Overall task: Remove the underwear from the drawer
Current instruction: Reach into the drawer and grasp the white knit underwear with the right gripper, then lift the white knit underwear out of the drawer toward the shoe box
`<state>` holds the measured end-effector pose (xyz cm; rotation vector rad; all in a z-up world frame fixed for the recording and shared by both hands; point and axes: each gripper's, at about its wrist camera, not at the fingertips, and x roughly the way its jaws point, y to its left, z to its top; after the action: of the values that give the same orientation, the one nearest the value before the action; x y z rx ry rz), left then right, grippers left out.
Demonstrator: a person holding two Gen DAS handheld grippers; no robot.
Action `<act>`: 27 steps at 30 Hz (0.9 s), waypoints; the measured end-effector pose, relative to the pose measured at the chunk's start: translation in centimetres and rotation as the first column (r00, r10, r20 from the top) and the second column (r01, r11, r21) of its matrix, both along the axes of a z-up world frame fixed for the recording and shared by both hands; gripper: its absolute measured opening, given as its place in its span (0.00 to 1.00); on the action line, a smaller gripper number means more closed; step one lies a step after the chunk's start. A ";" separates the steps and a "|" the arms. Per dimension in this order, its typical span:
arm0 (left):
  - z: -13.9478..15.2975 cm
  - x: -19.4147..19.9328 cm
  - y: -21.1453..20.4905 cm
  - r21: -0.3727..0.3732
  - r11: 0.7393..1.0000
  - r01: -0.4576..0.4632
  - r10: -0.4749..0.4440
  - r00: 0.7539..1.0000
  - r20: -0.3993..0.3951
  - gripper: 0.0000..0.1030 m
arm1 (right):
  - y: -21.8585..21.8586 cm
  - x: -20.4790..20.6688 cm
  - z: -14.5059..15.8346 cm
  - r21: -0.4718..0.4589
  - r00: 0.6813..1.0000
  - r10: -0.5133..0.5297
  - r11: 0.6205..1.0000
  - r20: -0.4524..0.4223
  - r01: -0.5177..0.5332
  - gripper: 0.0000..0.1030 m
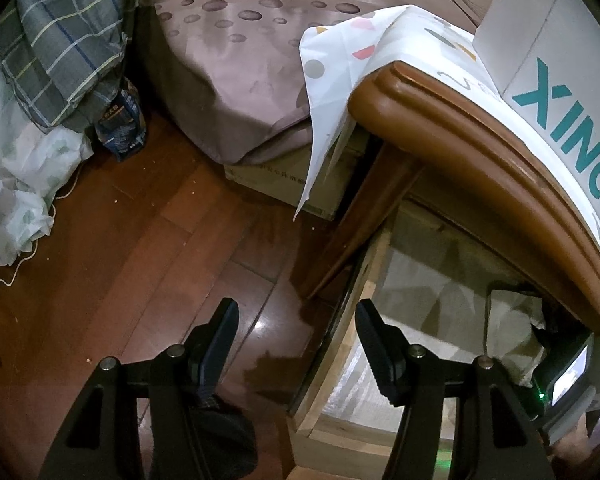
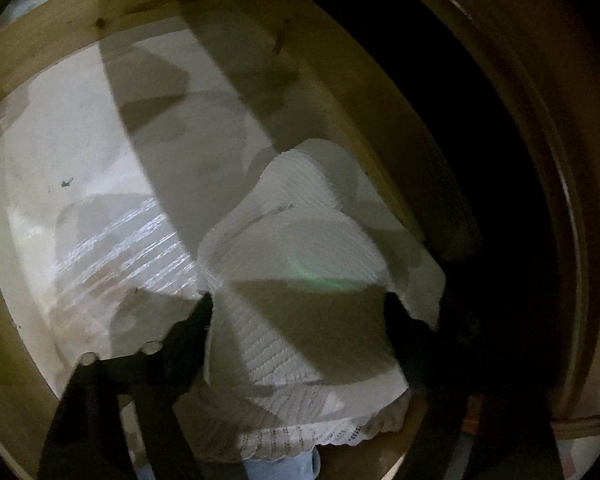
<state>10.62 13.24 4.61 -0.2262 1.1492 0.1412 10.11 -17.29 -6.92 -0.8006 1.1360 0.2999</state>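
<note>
In the right wrist view, white ribbed underwear (image 2: 300, 280) with a lace hem lies between the two dark fingers of my right gripper (image 2: 296, 312), inside the open wooden drawer (image 2: 32, 60); the fabric bulges up between the fingers. The jaws stand wide around the cloth; whether they grip it is unclear. In the left wrist view, my left gripper (image 1: 296, 320) is open and empty, hovering over the drawer's left wall (image 1: 336, 364) and the floor. The underwear also shows in the left wrist view (image 1: 508, 328), with the right gripper's body (image 1: 568, 376) beside it.
The drawer is lined with pale paper (image 2: 80, 152). The brown nightstand top (image 1: 480, 152) overhangs the drawer, with a patterned cloth (image 1: 340, 60) and a white box (image 1: 560, 60) on it. A bed (image 1: 240, 60), bedding (image 1: 40, 100) and a dark wood floor (image 1: 140, 260) lie to the left.
</note>
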 end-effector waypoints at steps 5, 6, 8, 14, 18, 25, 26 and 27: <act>0.1 -0.1 -0.3 0.013 1.000 0.013 -0.013 1.000 0.004 0.60 | 0.8 -0.3 2.2 0.031 0.998 -0.046 0.998 -0.034 0.047 0.44; 0.1 -0.1 -0.4 0.016 1.000 0.015 -0.015 1.000 0.005 0.60 | 0.7 -0.1 2.4 0.034 0.998 -0.049 0.998 -0.043 0.051 0.43; 0.1 -0.1 -0.4 0.009 1.000 0.014 -0.015 1.000 0.005 0.60 | 1.1 -0.3 2.7 0.037 0.997 -0.049 0.998 -0.056 0.051 0.41; 0.1 0.0 -0.2 0.005 1.000 0.013 -0.013 1.000 0.000 0.60 | 1.7 -1.1 3.8 0.060 0.990 -0.033 0.997 -0.140 0.042 0.37; 0.2 0.0 -0.3 0.004 1.000 0.017 -0.017 1.000 0.003 0.60 | 2.2 -1.6 5.4 0.138 0.978 -0.052 0.987 -0.201 0.081 0.36; -0.1 0.0 -0.7 0.024 0.999 0.037 -0.037 0.999 -0.008 0.60 | 1.5 -2.7 6.1 0.197 0.972 -0.093 0.971 -0.216 0.136 0.35; -0.1 0.0 -0.8 0.026 0.999 0.037 -0.037 0.999 -0.007 0.60 | 1.5 -2.6 6.4 0.204 0.970 -0.098 0.968 -0.222 0.145 0.35; -0.1 0.0 -0.8 0.027 0.999 0.037 -0.037 0.999 -0.007 0.60 | 1.5 -2.5 6.5 0.228 0.966 -0.113 0.959 -0.233 0.167 0.35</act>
<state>10.65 12.39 4.47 -0.1806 1.1561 0.1250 7.63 -15.83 -0.47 -0.4724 1.3256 0.4080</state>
